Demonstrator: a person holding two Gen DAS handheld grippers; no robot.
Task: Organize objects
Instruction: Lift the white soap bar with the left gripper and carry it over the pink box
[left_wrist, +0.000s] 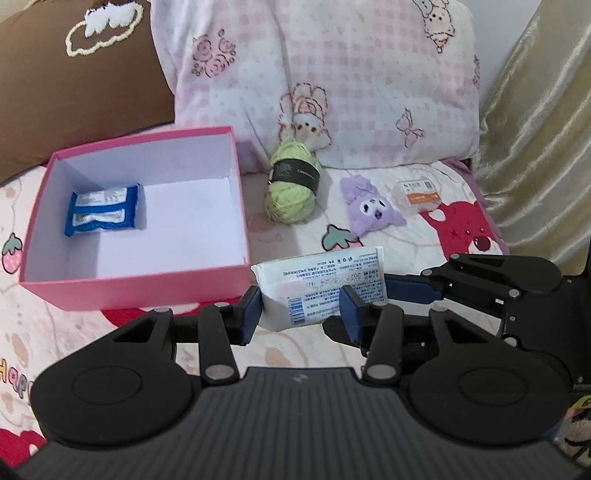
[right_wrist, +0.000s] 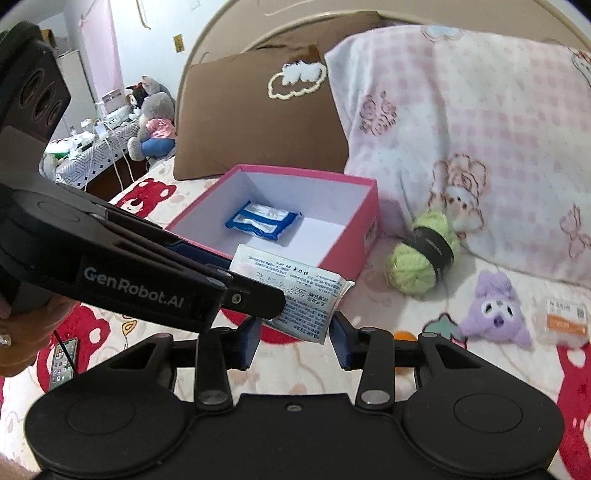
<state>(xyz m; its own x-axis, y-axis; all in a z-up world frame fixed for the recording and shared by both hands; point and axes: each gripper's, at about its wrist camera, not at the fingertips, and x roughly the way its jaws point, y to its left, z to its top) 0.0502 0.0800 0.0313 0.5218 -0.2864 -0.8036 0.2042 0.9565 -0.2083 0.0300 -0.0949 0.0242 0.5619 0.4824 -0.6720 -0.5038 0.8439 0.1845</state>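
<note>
A white printed packet (left_wrist: 321, 286) is clamped between the blue pads of the left hand-held gripper (left_wrist: 301, 310) and held above the bedsheet (left_wrist: 369, 350), just beside the near right corner of the pink box (left_wrist: 147, 288). The same packet (right_wrist: 295, 291) lies between the fingers of the right hand-held gripper (right_wrist: 295, 336); whether its pads press on the packet cannot be told. A blue-and-white pouch (left_wrist: 105, 210) is seen inside the box, against its left wall. Further out on the bed, a green yarn ball (left_wrist: 293, 184), a purple plush toy (left_wrist: 371, 208) and a small clear case with an orange label (left_wrist: 421, 195) are laid in a row. Two pillows (left_wrist: 332, 74) are propped behind them.
</note>
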